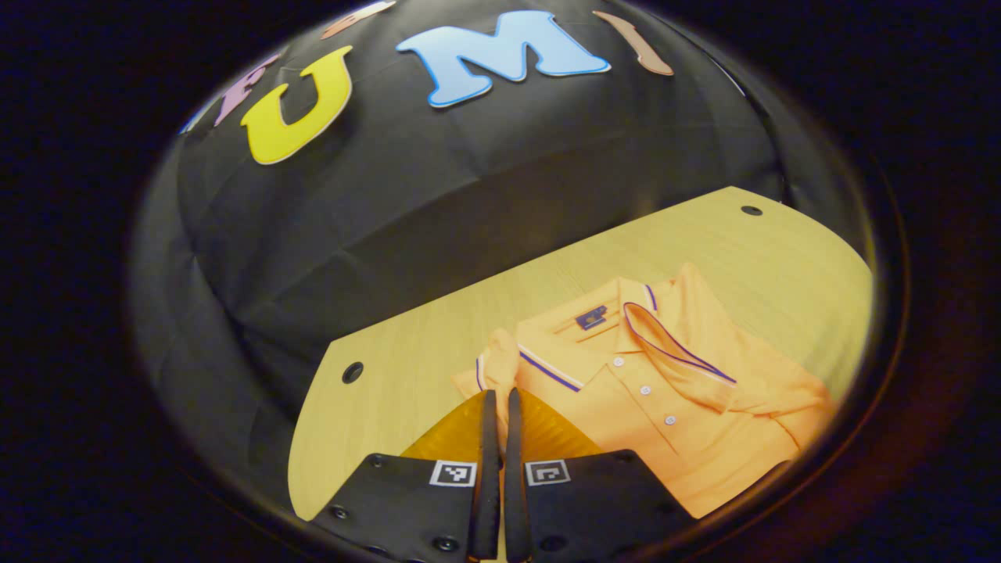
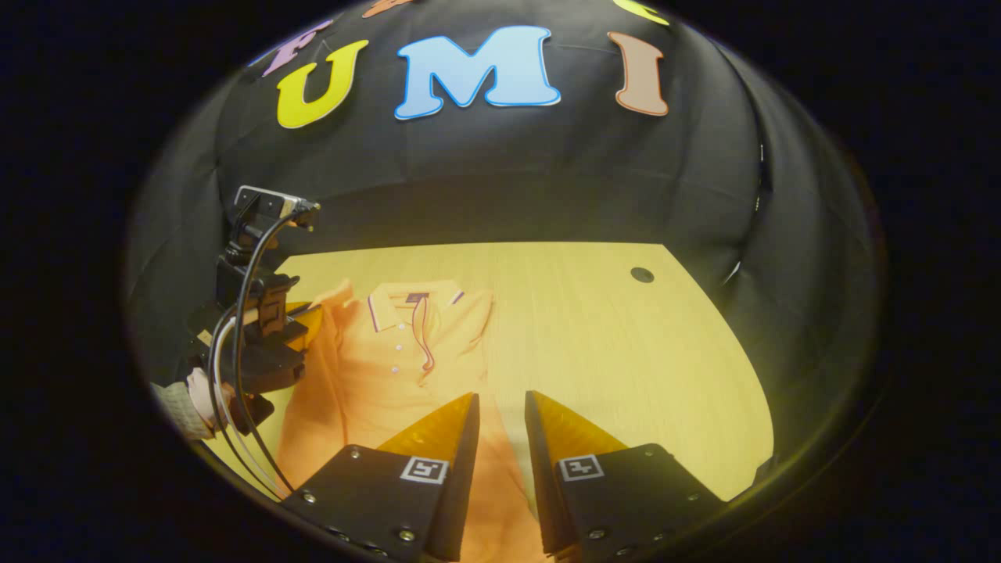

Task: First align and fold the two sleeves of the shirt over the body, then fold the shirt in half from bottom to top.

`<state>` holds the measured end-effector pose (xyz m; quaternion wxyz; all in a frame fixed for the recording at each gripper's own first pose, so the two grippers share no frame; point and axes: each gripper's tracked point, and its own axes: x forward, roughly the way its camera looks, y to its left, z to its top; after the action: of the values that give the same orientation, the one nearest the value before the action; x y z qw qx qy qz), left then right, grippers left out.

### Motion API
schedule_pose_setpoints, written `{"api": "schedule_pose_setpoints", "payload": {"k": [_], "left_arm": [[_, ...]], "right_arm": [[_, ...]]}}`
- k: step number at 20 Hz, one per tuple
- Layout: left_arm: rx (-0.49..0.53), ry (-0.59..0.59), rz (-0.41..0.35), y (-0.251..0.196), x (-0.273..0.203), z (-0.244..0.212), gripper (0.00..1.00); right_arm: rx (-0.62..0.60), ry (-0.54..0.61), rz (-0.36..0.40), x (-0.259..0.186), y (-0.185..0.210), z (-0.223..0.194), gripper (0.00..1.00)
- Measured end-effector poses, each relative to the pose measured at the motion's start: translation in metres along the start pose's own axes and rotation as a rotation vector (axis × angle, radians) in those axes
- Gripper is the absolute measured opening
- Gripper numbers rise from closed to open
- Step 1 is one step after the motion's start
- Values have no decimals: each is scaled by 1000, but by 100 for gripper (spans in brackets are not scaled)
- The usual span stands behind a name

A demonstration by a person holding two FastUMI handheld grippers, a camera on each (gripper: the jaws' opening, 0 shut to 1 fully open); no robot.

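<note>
Shirt (image 1: 672, 407) is lying on the wooden table (image 1: 391, 367), collar toward the black booth wall (image 1: 391, 219), and it is an orange polo with dark and white stripes on the collar and cuffs. Going from left to right in the left gripper view, the left gripper (image 1: 497, 403) is sitting at the bottom with its two fingers nearly together, only a thin gap is showing between them, and their tips are reaching the striped cuff of a sleeve (image 1: 494, 361) that is standing up a little from the table; I cannot tell for sure if cloth is caught between both fingers. To the right of this, the button placket and the open collar are lying flat, and the other sleeve (image 1: 704, 344) is lying folded across the chest, its striped edge running down diagonally. In the right gripper view, at the far left, the left gripper is appearing again beside the shirt's edge, with black cables and a hand (image 2: 205, 391) holding it. Next the shirt is spreading down the middle-left of the table. The right gripper (image 2: 500, 407) is hanging above the lower part of the shirt with its fingers clearly apart and nothing between them. Bare table is lying to the right, with a small dark hole (image 2: 642, 274) near the far corner.
</note>
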<state>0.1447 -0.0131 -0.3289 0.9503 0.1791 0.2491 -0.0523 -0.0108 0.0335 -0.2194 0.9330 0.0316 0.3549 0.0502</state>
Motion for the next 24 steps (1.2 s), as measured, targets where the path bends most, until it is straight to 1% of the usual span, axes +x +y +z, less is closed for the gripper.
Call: {"api": "schedule_pose_setpoints", "payload": {"k": [1,2,5,7,8,9,10,11,12,13,14,15,18,19,20,21,22,23,24], "left_arm": [[6,3,-17,-10,1,0,9],[10,10,-30,-18,2,-1,9],[8,25,-64,-34,3,2,9],[-8,28,-100,-45,2,4,13],[-20,34,-119,-51,1,4,21],[-28,35,-129,-54,0,4,23],[-35,32,-138,-56,-2,6,40],[-46,33,-147,-58,-4,9,48],[-58,33,-150,-60,-8,10,48],[-77,35,-166,-63,-13,11,52],[-91,41,-176,-64,-16,10,64],[-105,49,-182,-65,-22,7,77],[-160,72,-193,-57,-44,-2,78],[-176,78,-194,-53,-51,-7,78],[-185,88,-190,-48,-60,-13,78],[-190,93,-185,-43,-68,-20,75],[-192,101,-178,-36,-77,-27,75],[-197,113,-177,-33,-86,-36,84],[-208,128,-179,-30,-95,-45,83]], "right_arm": [[4,1,-4,-1,-4,-1,35],[7,1,-10,-2,-6,-3,37],[16,0,-21,-8,-17,-5,37],[24,3,-29,-8,-18,-4,37],[30,3,-31,-8,-19,-3,37],[36,4,-32,-8,-24,-5,37],[41,5,-32,-10,-27,-8,37],[44,7,-30,-11,-28,-10,37],[45,9,-28,-12,-28,-10,37],[43,9,-26,-11,-29,-11,35],[40,11,-22,-11,-28,-11,37],[37,11,-17,-11,-28,-13,37],[26,26,8,-14,-26,-22,37],[22,37,21,-13,-24,-27,35],[19,49,32,-13,-23,-31,35],[15,63,43,-14,-22,-38,37],[11,76,53,-14,-20,-44,35],[8,94,62,-14,-19,-51,37],[4,116,70,-15,-18,-58,37]]}}
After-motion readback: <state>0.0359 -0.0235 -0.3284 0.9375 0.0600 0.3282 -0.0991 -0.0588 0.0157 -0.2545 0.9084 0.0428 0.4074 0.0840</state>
